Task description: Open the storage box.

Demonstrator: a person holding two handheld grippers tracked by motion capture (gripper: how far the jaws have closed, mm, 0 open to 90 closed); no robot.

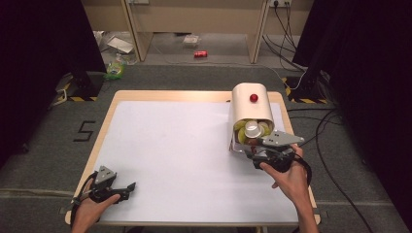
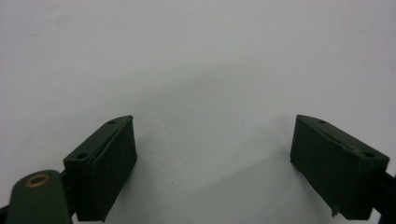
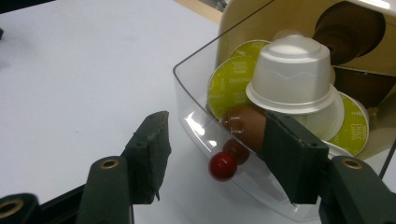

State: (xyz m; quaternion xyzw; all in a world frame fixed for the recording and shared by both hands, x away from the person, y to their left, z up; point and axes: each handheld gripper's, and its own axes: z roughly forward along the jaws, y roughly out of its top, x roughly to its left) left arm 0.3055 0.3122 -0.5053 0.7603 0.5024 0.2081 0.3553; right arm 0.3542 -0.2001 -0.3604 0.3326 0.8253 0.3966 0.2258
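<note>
Capsule drawer [image 3: 196, 100] at right hand-held gripper [image 3: 212, 154]

Table [image 1: 160, 160]: white top, smooth and matt, paper-like or laminate; pale wood shows along the rim.

Capsule dispenser [image 1: 249, 104]: cream body, smooth with a soft sheen, apparently plastic; a glossy red knob [image 1: 253, 98] on its face.

Drawer [image 3: 201, 116]: clear plastic, glossy, with reflections along the wall; a second glossy red knob [image 3: 222, 165] on its front.

Capsules: one white capsule [image 3: 292, 74] of translucent matt plastic; a brown capsule [image 3: 245, 126], smooth and semi-glossy; green foil lids [image 3: 231, 86], printed, with a dull sheen.

Right hand-held gripper [image 3: 215, 154]: black pads, matt and slightly rough at the edges; brass-coloured metal eyelets. Left hand-held gripper [image 2: 215, 158]: same matt black finish.

Floor [image 1: 48, 145]: grey, carpet-like, coarse and matt.
</note>
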